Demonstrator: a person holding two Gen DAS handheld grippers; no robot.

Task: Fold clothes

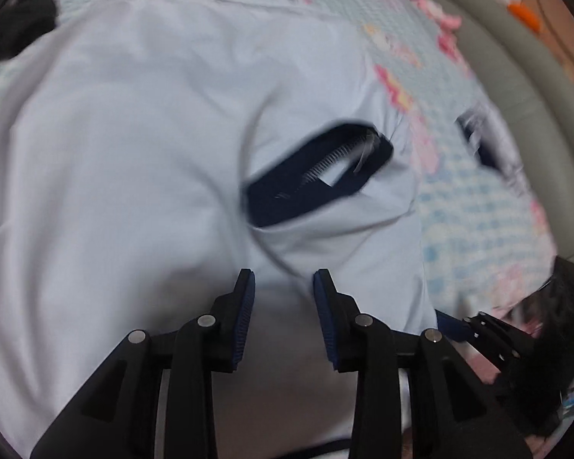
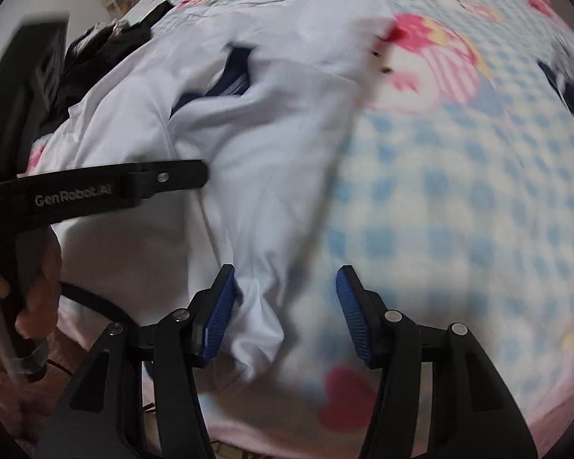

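Left wrist view: my left fingers (image 1: 283, 279) hover spread over the white shirt (image 1: 134, 134), pinching nothing. It lies rumpled on the checked bed cover (image 1: 478, 210), navy collar (image 1: 317, 176) toward the right. Right wrist view: my right fingers (image 2: 285, 287) are spread too, a bunched edge of cloth between them. The shirt's long axis seems to run away from me. I judge a fold is underway; next comes a firm pinch on that edge.

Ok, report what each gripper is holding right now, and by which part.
Nothing is held. The left gripper is open above the white garment with navy collar; the right gripper is open, straddling its edge.
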